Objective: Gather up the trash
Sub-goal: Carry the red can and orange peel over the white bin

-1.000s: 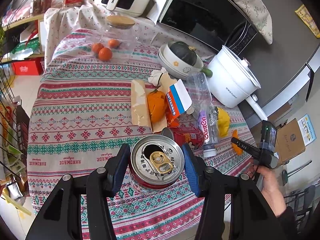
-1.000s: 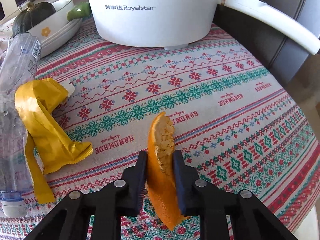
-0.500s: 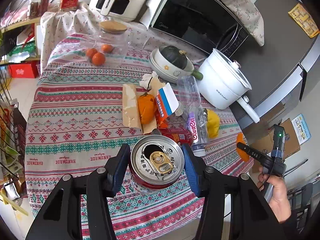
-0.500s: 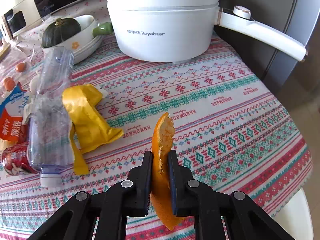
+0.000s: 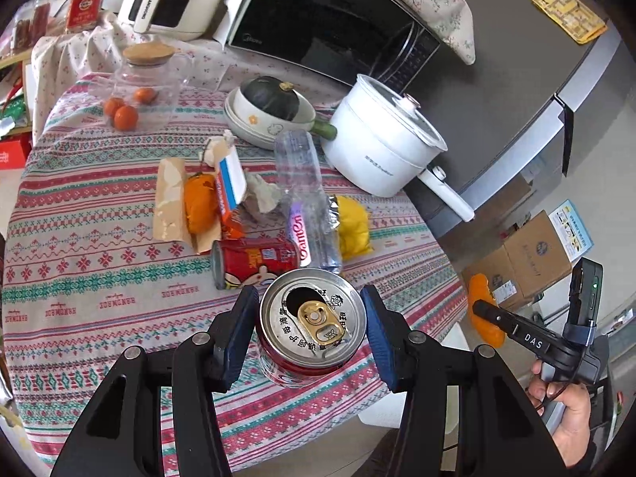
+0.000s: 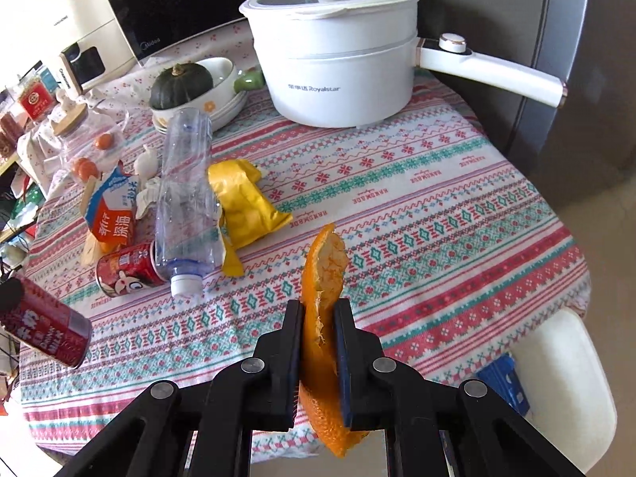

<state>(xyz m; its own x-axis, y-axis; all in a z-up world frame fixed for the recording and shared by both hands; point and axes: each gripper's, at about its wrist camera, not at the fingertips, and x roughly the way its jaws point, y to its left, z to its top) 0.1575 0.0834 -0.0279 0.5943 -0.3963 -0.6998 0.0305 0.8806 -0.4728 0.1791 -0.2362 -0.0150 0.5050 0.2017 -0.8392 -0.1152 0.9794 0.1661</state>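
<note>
At the left edge of the right wrist view, a red can (image 6: 47, 324) is cut off. The orange peel's (image 6: 322, 342) lower end is partly hidden behind the pads; small lettering on the carton (image 6: 113, 214) seems unreadable.

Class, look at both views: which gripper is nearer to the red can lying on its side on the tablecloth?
Left. The left gripper, holding an upright can, hovers just before the lying can; the right gripper, pinching orange peel, hangs beyond the table edge.

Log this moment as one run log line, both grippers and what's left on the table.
left gripper: shut on red can | right gripper: shut on orange peel | left on table: plastic bottle, yellow wrapper
</note>
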